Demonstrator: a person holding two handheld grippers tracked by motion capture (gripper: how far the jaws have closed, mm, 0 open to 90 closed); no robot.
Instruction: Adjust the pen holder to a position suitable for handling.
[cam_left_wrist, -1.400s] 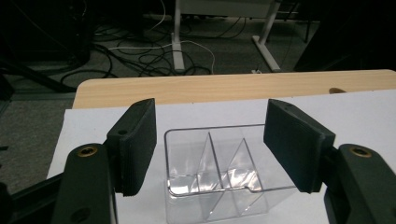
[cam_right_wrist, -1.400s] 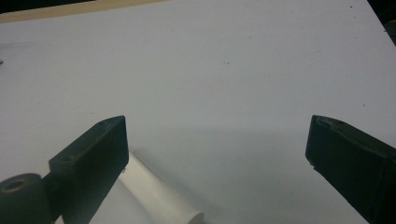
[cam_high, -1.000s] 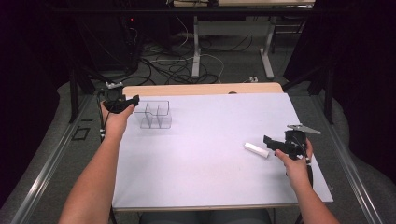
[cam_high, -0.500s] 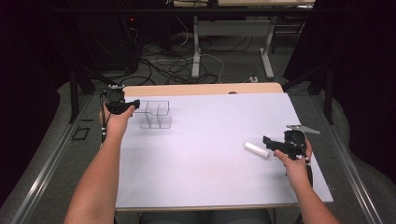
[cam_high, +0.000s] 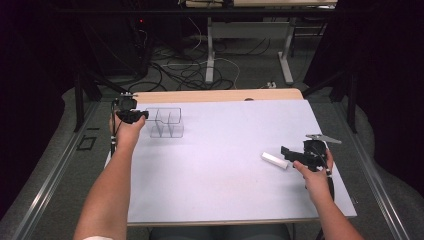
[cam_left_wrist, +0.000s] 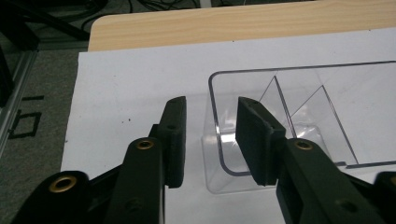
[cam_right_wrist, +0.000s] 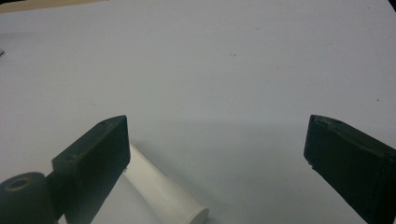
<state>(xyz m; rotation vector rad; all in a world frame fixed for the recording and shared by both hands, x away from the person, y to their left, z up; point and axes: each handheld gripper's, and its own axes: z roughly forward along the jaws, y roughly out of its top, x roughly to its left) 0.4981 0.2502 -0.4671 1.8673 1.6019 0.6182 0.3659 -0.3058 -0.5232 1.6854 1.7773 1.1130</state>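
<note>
Bench (cam_high: 225, 190) covered in white. Left gripper (cam_left_wrist: 208, 119) fingers straddle the clear box (cam_left_wrist: 299, 121) wall, narrowly apart. Right gripper (cam_right_wrist: 215, 154) fingers spread wide beside a white tube (cam_right_wrist: 163, 193).

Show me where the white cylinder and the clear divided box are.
white cylinder (cam_high: 274, 160): high view, middle of its side.
clear divided box (cam_left_wrist: 212, 93): left gripper view, the end wall's top rim.

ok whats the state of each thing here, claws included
left claw: open, jaws either side of the organizer's near wall, not closed on it
right claw: wide open, holding nothing
clear organizer: upright on the white mat, visible compartments empty
white cylinder: lying on its side on the mat, beside the right claw's jaw, not gripped
white mat: lying flat on the table
</note>
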